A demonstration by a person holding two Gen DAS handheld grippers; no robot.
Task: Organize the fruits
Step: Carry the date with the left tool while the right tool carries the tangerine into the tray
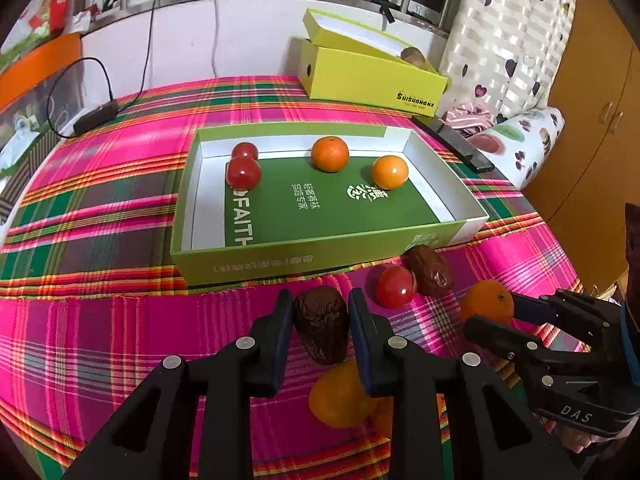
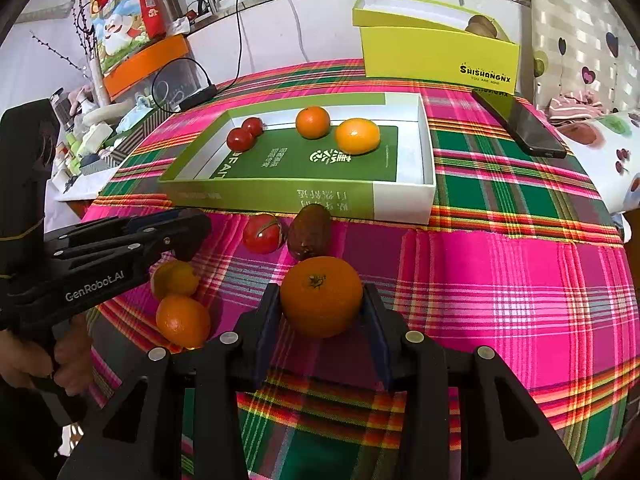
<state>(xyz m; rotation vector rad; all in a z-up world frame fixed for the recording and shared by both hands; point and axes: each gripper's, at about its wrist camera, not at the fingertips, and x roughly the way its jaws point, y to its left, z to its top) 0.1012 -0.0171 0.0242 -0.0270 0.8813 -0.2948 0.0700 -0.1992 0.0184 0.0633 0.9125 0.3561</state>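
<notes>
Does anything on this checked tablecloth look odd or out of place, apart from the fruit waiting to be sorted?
One thing: a black smartphone lies on the plaid tablecloth right of the shallow green box, near the table's far right edge. The yellow-green box behind has its lid tilted ajar. Nothing looks spilled or damaged.

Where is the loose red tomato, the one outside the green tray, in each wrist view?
Left wrist view: the loose tomato lies right of centre, on the cloth, below the tray's near wall, touching a brown date.
Right wrist view: left of centre, date on its right.
Shared landmark: the green tray.
</notes>
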